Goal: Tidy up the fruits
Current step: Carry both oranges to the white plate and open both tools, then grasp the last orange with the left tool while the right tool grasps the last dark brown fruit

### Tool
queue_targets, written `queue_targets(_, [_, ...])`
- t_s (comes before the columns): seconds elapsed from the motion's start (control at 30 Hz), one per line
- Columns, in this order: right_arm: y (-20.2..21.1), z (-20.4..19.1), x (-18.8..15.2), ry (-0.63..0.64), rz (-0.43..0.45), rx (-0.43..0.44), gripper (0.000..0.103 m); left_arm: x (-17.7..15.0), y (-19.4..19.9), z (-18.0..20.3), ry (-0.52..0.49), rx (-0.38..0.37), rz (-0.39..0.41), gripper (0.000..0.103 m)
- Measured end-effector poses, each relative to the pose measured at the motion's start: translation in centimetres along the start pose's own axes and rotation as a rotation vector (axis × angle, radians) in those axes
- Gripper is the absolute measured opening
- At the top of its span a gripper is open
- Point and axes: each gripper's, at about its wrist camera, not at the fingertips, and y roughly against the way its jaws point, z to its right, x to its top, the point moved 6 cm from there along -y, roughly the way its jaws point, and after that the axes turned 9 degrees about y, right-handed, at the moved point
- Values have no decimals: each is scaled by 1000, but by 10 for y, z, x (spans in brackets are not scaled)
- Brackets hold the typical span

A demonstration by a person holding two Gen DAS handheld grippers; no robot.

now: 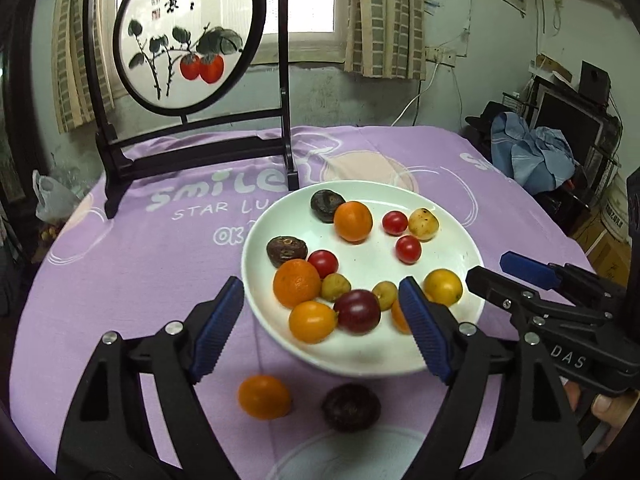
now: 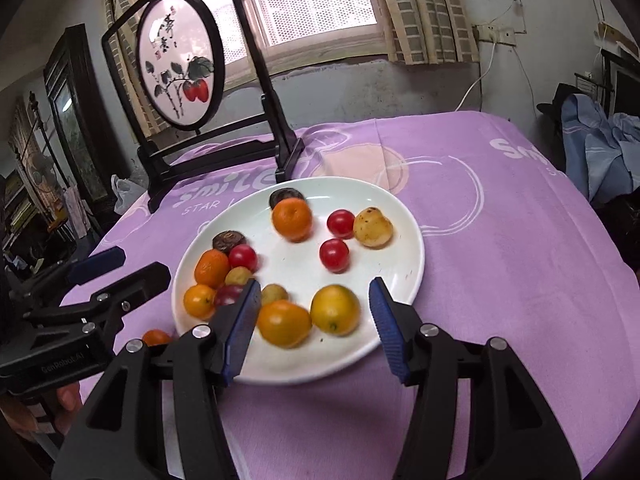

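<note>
A white plate (image 1: 360,356) on the purple cloth holds several fruits: oranges, red cherry tomatoes (image 1: 408,249), a dark plum (image 1: 357,311), small yellow fruits and dark brown ones. An orange (image 1: 264,396) and a dark plum (image 1: 351,407) lie on the cloth in front of the plate. My left gripper (image 1: 320,324) is open and empty over the plate's near edge. My right gripper (image 2: 316,326) is open and empty over the near rim of the plate (image 2: 408,280), with two yellow-orange fruits (image 2: 335,309) between its fingers. It also shows in the left wrist view (image 1: 516,276).
A black-framed round painted screen (image 1: 188,40) stands on the table behind the plate. A plastic bag (image 1: 52,196) is at the far left edge. Blue clothes (image 1: 528,156) and boxes are off the table on the right.
</note>
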Motion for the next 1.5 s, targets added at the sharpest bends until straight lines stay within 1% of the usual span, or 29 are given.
queue_targets(0.07, [8, -6, -6, 2, -4, 14, 56, -7, 10, -4, 10, 0, -4, 84])
queue_targets(0.13, [14, -12, -13, 11, -15, 26, 56, -15, 19, -12, 43, -6, -14, 85])
queue_targets(0.17, [16, -16, -17, 21, -23, 31, 56, -18, 22, -16, 55, 0, -13, 85])
queue_targets(0.27, [23, -33, -31, 67, -51, 54, 56, -31, 33, -33, 96, 77, 0, 85])
queue_targets(0.37, [26, -51, -43, 99, -77, 72, 56, -43, 38, -46, 142, 60, -23, 85])
queue_targets(0.47, [24, -67, -50, 127, -92, 73, 56, -51, 39, -60, 157, 86, -31, 85])
queue_targets(0.53, [18, -79, -56, 154, -113, 77, 56, -56, 36, -69, 156, 98, -38, 85])
queue_targets(0.67, [0, -98, -64, 196, -158, 71, 56, -64, 29, -92, 187, 126, -34, 85])
queue_targets(0.77, [-19, -110, -67, 222, -192, 57, 56, -66, 25, -103, 211, 121, -45, 85])
queue_targets(0.87, [-35, -116, -68, 237, -214, 43, 56, -67, 22, -111, 219, 136, -47, 85])
queue_targets(0.93, [-47, -121, -68, 245, -230, 37, 56, -67, 21, -113, 233, 125, -58, 85])
queue_targets(1.0, [-57, -124, -69, 261, -252, 20, 56, -67, 20, -114, 237, 130, -59, 85])
queue_targets(1.1, [-61, -125, -67, 266, -235, 5, 44, -69, 16, -114, 237, 133, -69, 85])
queue_targets(1.23, [-52, -114, -69, 227, -217, 8, 43, -72, 12, -113, 232, 129, -81, 85])
queue_targets(1.33, [-33, -100, -74, 205, -210, 35, 43, -77, 8, -108, 222, 113, -96, 85])
queue_targets(1.4, [-22, -91, -78, 199, -206, 36, 43, -81, 3, -104, 220, 99, -115, 85])
queue_targets(1.5, [-7, -75, -83, 171, -196, 36, 43, -85, 0, -97, 196, 100, -112, 85])
